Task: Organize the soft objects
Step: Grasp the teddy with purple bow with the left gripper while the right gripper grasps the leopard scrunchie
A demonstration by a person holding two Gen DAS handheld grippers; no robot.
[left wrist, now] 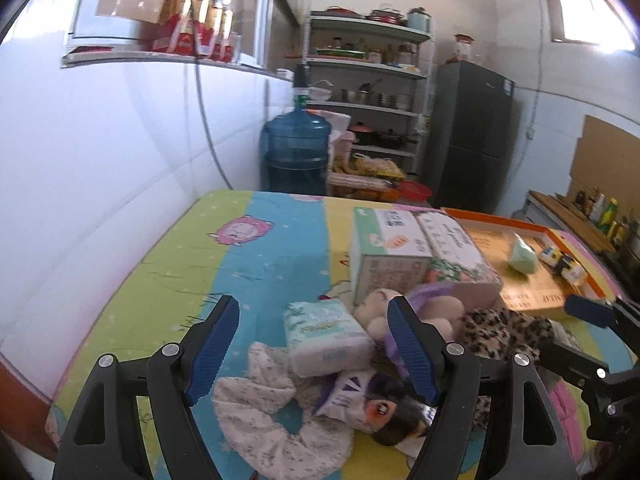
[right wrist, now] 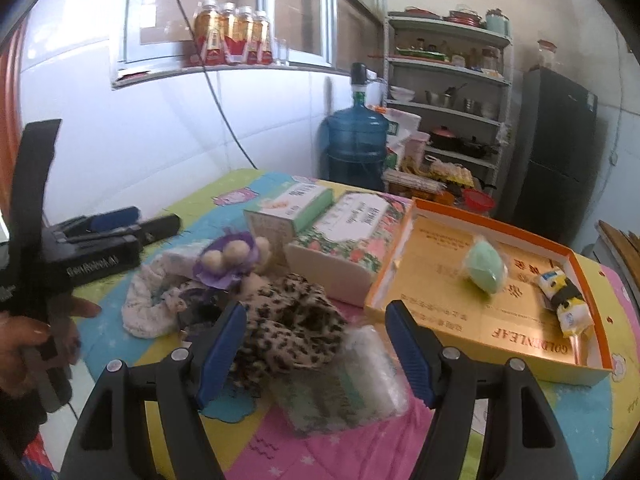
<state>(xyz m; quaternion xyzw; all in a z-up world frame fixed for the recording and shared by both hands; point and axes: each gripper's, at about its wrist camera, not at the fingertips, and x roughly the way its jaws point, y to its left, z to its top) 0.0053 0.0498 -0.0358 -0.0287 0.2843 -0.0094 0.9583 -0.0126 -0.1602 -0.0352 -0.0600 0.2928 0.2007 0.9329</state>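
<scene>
1. The left gripper [left wrist: 314, 354], jaws apart, hovers over a white floral scrunchie [left wrist: 256, 412] and a tissue pack [left wrist: 326, 334].
2. A leopard-print scrunchie [right wrist: 288, 328] lies mid-tabletop.
3. The right gripper [right wrist: 316, 350], jaws apart, frames a clear pack [right wrist: 344, 392].

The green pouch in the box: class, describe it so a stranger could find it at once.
Start at the orange-rimmed cardboard box on the table's right side. Inside, near the middle of its gold floor, lies the green pouch. Unlike the yellow, black and white wrapped item beside it, it is plain, rounded and mint green.
</scene>
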